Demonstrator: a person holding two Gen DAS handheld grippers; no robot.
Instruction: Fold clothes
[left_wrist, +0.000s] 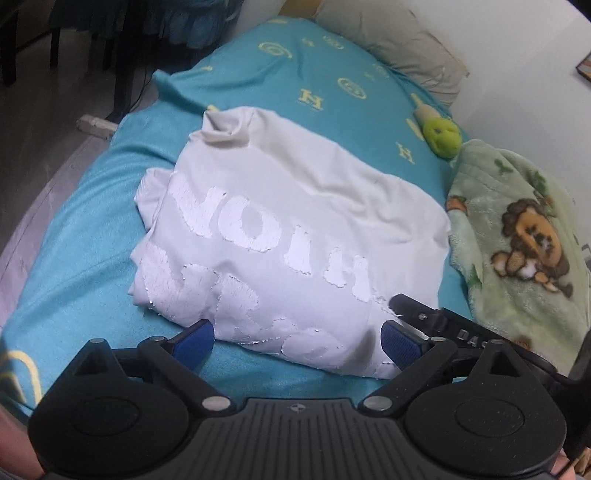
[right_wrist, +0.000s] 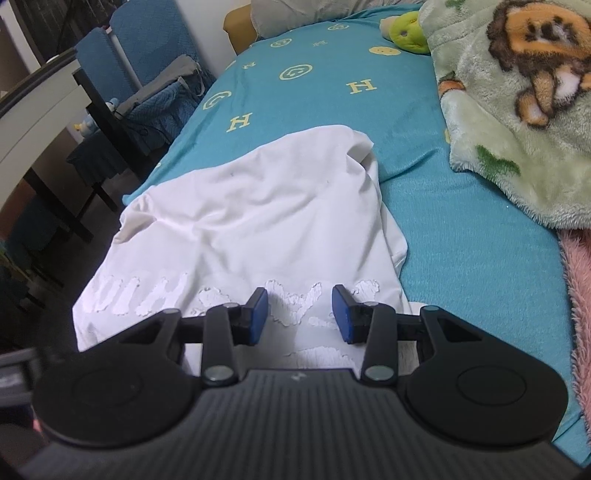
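White T-shirt (left_wrist: 295, 206) with cracked, brighter white block lettering. Teal bedsheet (left_wrist: 258, 74) scattered with pale yellow H letters and smiley rings. Pale green fleece blanket (left_wrist: 517, 236), printed with a brown-maned orange lion and darker green leaf shapes. Lime green plush toy (left_wrist: 441, 133) with a cream part behind. Beige pillow (left_wrist: 399, 40) at the head of the bed. Pink fuzzy fabric (right_wrist: 580, 295) at the right edge. Blue chair covers (right_wrist: 147, 40) beside a dark-framed table. Black left tongs (left_wrist: 297, 338) and black right tongs (right_wrist: 300, 315), both with blue pads.
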